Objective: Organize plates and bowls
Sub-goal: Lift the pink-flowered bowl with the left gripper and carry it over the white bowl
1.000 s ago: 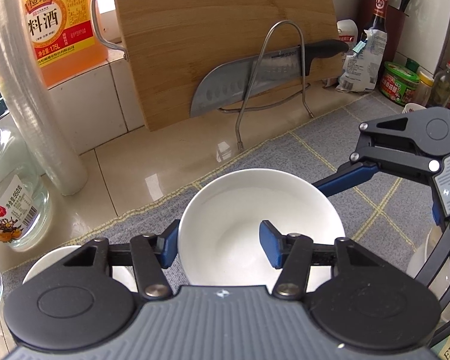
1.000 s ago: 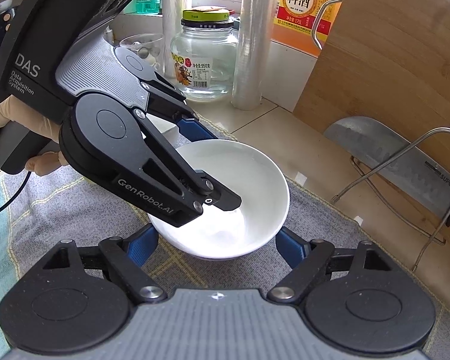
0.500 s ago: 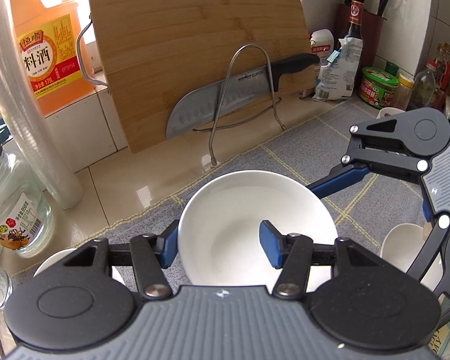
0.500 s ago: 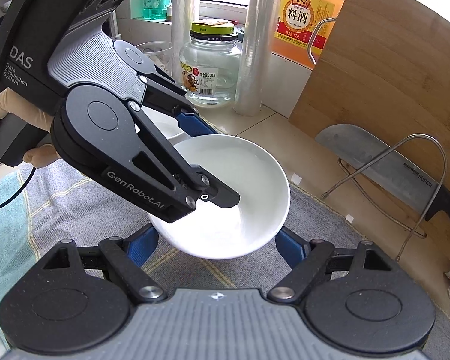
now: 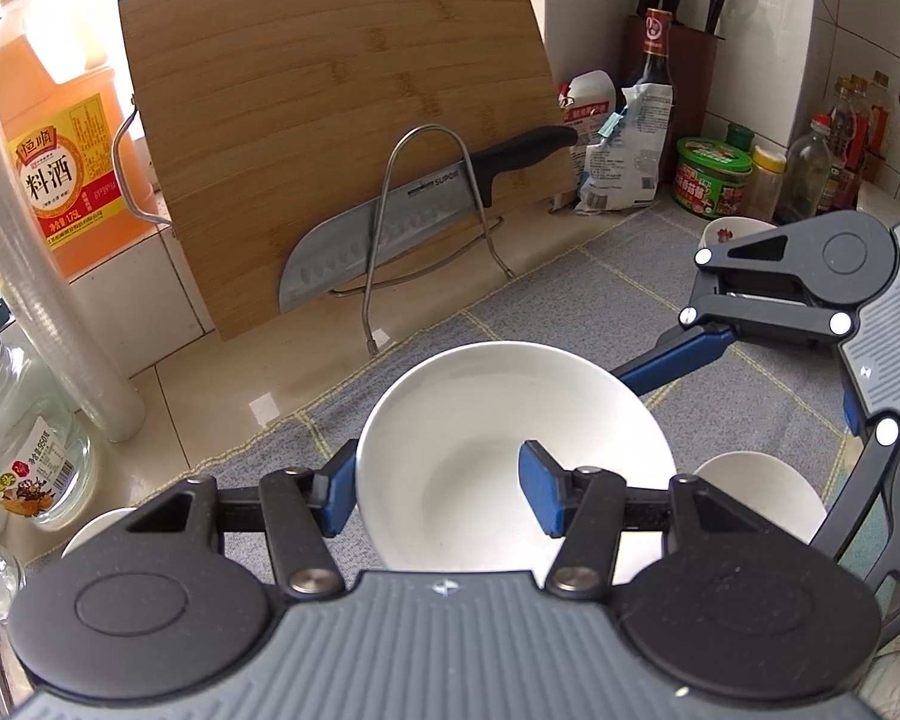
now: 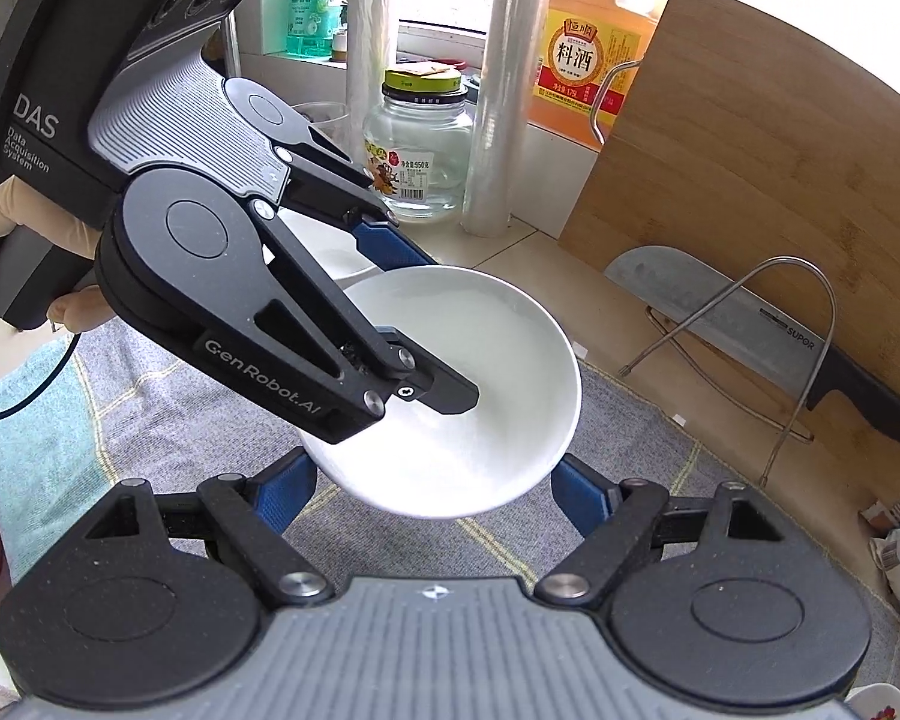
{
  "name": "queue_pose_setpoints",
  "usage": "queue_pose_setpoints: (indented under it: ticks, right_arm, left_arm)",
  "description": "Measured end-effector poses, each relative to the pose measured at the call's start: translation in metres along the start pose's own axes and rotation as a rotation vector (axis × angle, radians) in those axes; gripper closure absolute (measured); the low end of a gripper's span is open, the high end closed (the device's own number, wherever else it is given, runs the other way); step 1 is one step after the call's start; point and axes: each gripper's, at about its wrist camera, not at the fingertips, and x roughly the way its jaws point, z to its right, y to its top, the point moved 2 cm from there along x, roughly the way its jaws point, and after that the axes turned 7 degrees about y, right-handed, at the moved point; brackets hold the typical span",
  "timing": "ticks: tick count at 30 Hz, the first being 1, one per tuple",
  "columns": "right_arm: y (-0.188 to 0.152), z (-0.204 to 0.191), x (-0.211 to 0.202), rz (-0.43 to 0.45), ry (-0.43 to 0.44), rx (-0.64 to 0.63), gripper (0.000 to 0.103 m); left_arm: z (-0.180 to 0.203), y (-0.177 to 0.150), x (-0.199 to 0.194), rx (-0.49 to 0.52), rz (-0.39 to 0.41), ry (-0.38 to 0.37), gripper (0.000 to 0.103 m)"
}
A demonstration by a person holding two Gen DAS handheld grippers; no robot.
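Left wrist view: the left hand-held gripper point(image 5: 438, 495) is pinching the rim of the plain white round ceramic bowl point(image 5: 510, 450), one blue pad outside the wall, one inside. The bowl looks lifted off the grey checked cloth mat point(image 5: 660, 324) on the counter, in front of the leaning bamboo cutting board point(image 5: 342, 150). A second white bowl point(image 5: 756, 492) sits just right of the held one, so I'd guess that's the stacking target: keep the rim level and lower it in gently, no dropping.

Readable: "SUPOR" on the steel knife point(image 5: 402, 216) in the wire rack, "料酒" on the orange jug point(image 5: 54, 150) left of the board.

Right wrist view: the right hand-held gripper point(image 6: 435, 495) is spread, pads either side of the bowl's near rim; I can't tell if they touch. The left gripper body reads "GenRobot.AI" and "DAS Data Acquisition System". The glass jar point(image 6: 420, 150) left of the board has a label with "550".
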Motion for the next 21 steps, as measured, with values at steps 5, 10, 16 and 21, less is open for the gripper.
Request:
queue_pose_setpoints:
  ticks: [5,10,16,21]
  right_arm:
    - [-0.010,-0.005,-0.014,0.004,-0.018,0.003,0.015]
    - [-0.020,-0.007,-0.026,0.008,-0.023,0.013,0.015]
    - [-0.032,-0.009,-0.037,0.009,-0.031,0.018,0.015]
    - [-0.043,-0.011,-0.046,0.006,-0.035,0.026,0.015]
  left_arm:
    - [0.014,0.001,-0.005,0.011,0.007,-0.008,0.048]
    - [0.029,0.001,-0.010,0.024,0.009,-0.018,0.048]
    - [0.044,0.001,-0.011,0.036,0.005,-0.025,0.048]
    - [0.056,0.000,-0.012,0.046,0.002,-0.036,0.048]
